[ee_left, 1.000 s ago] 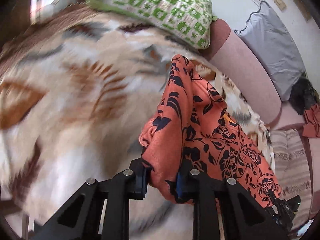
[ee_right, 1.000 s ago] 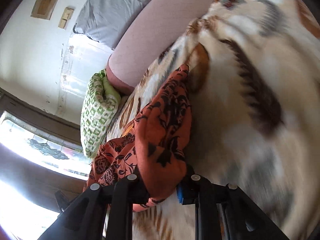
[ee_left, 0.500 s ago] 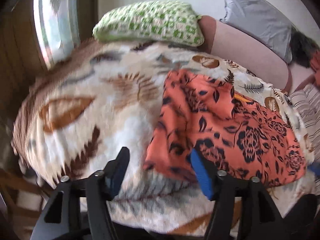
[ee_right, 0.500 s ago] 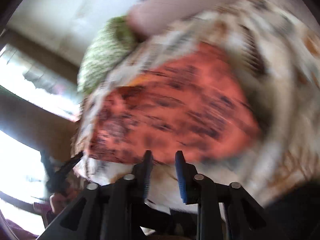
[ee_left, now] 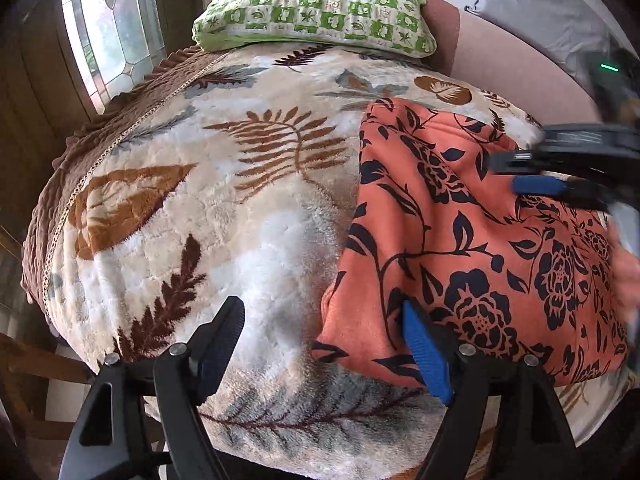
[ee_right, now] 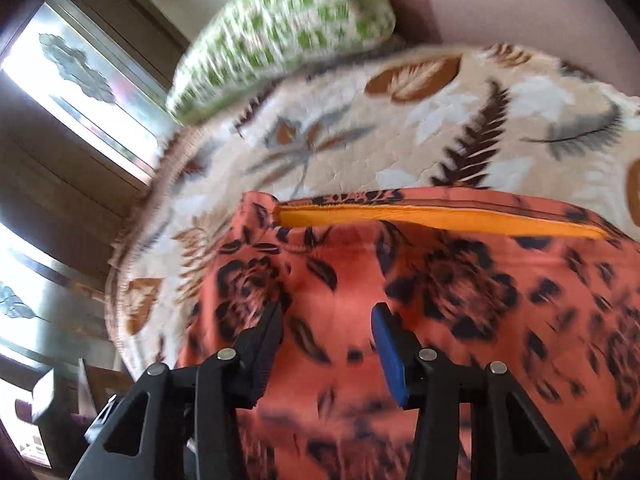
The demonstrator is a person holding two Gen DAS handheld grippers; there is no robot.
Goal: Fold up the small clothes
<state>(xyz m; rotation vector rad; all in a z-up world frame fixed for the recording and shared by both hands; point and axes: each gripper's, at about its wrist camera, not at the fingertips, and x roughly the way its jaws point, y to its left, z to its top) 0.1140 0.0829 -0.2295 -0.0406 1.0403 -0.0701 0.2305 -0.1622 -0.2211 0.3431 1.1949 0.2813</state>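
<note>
While laid flat on the leaf-patterned blanket [ee_left: 224, 216] below the green cushion [ee_left: 316, 8]: orange floral garment [ee_left: 460, 240], spread for the next fold. Left gripper [ee_left: 324, 344]: jaws just opened wider, astride the near corner, gripping nothing. Right gripper [ee_right: 326, 334]: jaws partly apart, just narrowed, over cloth, nothing pinched.

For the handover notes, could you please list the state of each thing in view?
Orange floral garment: lying loose on the blanket, released.
Left gripper: open, just widened, empty.
Right gripper: open, just narrowed slightly, above the garment.
Leaf-print blanket: spread out.
Green pillow: lying at the blanket's far end.
</note>
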